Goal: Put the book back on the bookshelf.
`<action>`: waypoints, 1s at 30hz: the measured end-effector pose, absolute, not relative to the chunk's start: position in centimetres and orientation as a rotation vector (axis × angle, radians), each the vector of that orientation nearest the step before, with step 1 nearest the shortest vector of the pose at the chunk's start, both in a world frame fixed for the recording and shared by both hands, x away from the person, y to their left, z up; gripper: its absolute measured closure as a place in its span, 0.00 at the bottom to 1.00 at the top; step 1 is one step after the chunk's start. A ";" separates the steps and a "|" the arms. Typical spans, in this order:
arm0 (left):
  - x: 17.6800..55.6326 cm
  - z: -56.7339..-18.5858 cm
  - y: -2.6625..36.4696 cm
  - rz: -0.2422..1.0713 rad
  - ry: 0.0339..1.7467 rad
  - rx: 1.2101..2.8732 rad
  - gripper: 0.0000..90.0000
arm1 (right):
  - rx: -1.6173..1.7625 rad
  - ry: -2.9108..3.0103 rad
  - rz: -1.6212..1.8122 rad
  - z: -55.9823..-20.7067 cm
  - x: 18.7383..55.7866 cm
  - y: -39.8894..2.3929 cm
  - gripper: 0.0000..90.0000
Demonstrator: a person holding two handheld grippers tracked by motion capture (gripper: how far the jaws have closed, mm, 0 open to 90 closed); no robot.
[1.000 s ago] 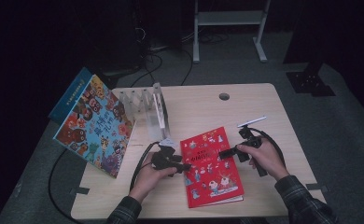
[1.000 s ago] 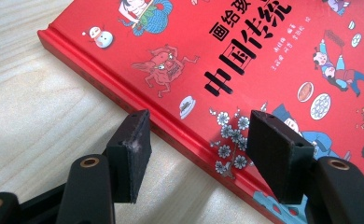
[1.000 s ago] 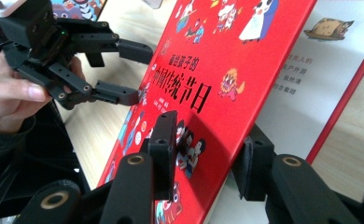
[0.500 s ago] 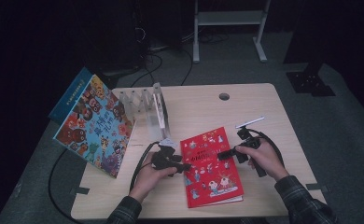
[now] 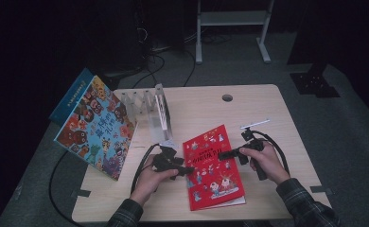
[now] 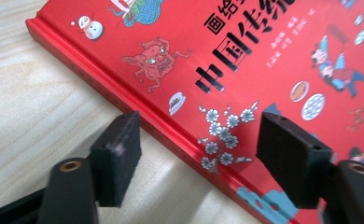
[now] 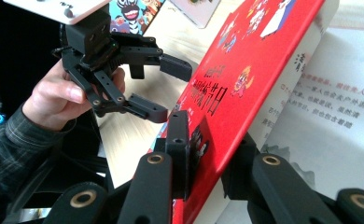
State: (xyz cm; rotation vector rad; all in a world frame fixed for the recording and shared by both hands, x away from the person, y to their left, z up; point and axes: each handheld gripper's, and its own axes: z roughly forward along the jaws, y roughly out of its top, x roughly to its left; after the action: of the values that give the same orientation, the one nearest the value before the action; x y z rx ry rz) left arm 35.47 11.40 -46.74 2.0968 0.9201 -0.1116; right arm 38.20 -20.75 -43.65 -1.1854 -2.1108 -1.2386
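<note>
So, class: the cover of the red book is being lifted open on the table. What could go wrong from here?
1. The right hand-held gripper, whose jaws have just been closing, pinches only the cover's edge; it could slip free and drop shut.
2. The left hand-held gripper, whose jaws have just been opening, straddles the spine without pressing it, so the book may slide across the table.

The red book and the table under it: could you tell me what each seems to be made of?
The red book looks like a hardcover of board under glossy printed paper: its stiff cover, clamped in the right gripper, stays flat when lifted, catches a sheen, and shows matte white printed pages beneath. The table looks like pale wood or wood-look laminate, with a fine straight grain and a matte finish; which one is unclear.
</note>
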 end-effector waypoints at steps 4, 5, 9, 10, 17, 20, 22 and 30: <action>35.3 -46.4 12.0 -0.121 0.915 2.067 0.29 | -1.194 -2.107 -1.293 -43.4 37.7 -20.8 0.85; 35.3 -46.4 12.0 -0.130 0.913 2.068 0.29 | -1.196 -2.104 -1.309 -43.3 37.5 -20.8 0.86; 35.2 -46.6 12.0 -0.162 0.907 2.040 0.27 | -1.184 -2.086 -1.422 -42.2 36.9 -21.3 0.90; 35.2 -46.5 11.9 -0.176 0.901 2.019 0.27 | -1.180 -2.083 -1.455 -41.9 36.8 -21.5 0.91; 35.0 -46.3 10.7 -0.247 0.802 1.948 0.29 | -1.157 -2.077 -1.547 -40.8 35.8 -22.4 0.93; 34.9 -46.3 10.3 -0.247 0.779 1.944 0.31 | -1.148 -2.083 -1.566 -40.6 35.6 -22.4 0.93; 34.9 -46.4 10.3 -0.253 0.778 1.930 0.33 | -1.144 -2.085 -1.578 -40.5 35.6 -22.3 0.93; 35.1 -45.5 11.4 -0.280 0.779 1.737 0.50 | -1.101 -2.049 -1.682 -39.5 35.1 -22.9 0.96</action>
State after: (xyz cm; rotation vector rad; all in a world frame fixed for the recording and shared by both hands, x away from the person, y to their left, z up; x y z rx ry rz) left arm 35.09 11.44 -45.50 1.7367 0.7794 -0.2796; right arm 35.11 -22.94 -39.55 -1.1005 -2.0493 -1.6820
